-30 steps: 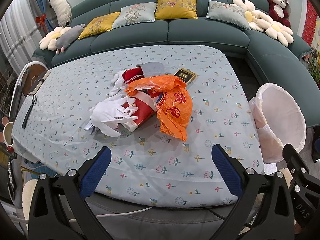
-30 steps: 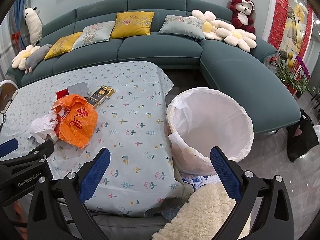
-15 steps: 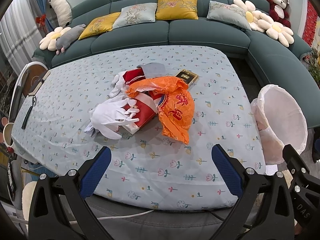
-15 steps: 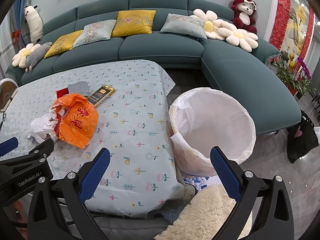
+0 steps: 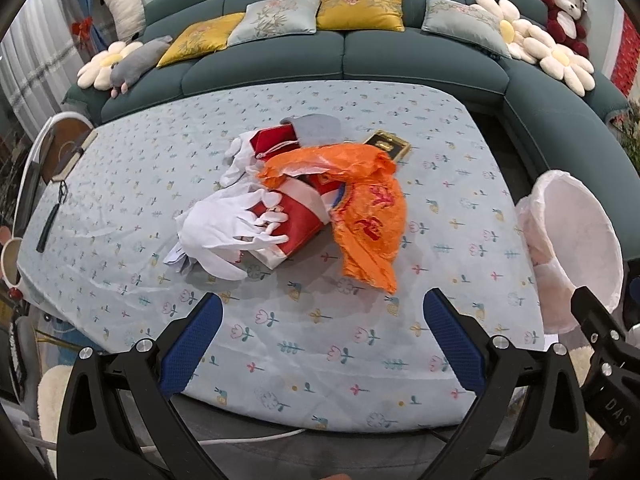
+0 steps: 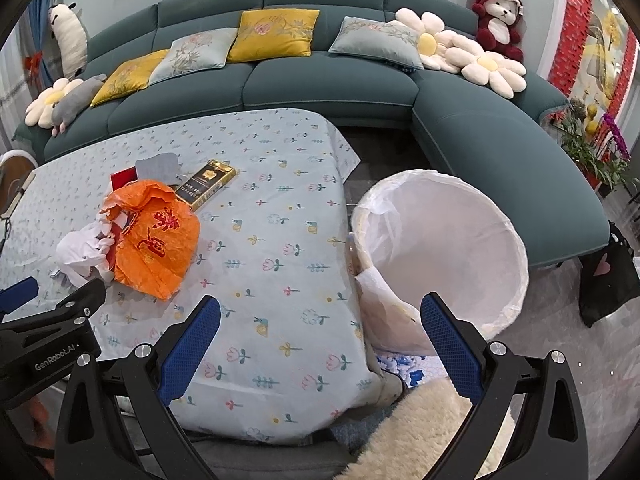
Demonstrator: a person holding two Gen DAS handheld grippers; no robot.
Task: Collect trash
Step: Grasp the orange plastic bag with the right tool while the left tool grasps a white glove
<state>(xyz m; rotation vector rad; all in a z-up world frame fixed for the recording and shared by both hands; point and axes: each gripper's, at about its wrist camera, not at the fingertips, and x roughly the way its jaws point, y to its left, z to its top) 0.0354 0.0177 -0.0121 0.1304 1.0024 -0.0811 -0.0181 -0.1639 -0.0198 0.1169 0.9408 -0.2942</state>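
A heap of trash lies mid-table: an orange plastic bag (image 5: pixel 368 216) (image 6: pixel 154 240), a red and white packet (image 5: pixel 300 220), white gloves (image 5: pixel 228 228) (image 6: pixel 80 252), a grey scrap (image 5: pixel 316 128) and a black and gold box (image 5: pixel 388 146) (image 6: pixel 206 184). A white-lined bin (image 6: pixel 440 256) (image 5: pixel 576 240) stands on the floor off the table's right edge. My left gripper (image 5: pixel 320 336) is open and empty, over the table's near edge short of the heap. My right gripper (image 6: pixel 320 336) is open and empty, over the table's near right corner beside the bin.
The table (image 5: pixel 160 168) has a floral cloth. A teal sofa (image 5: pixel 340 52) with cushions and plush toys curves behind and to the right. A strap and book (image 5: pixel 60 176) lie at the table's left edge. A fluffy rug (image 6: pixel 424 432) lies near the bin.
Both grippers have crept forward and slightly up over the table; the heap and bin show a little lower and nearer. Nothing on the table has moved.
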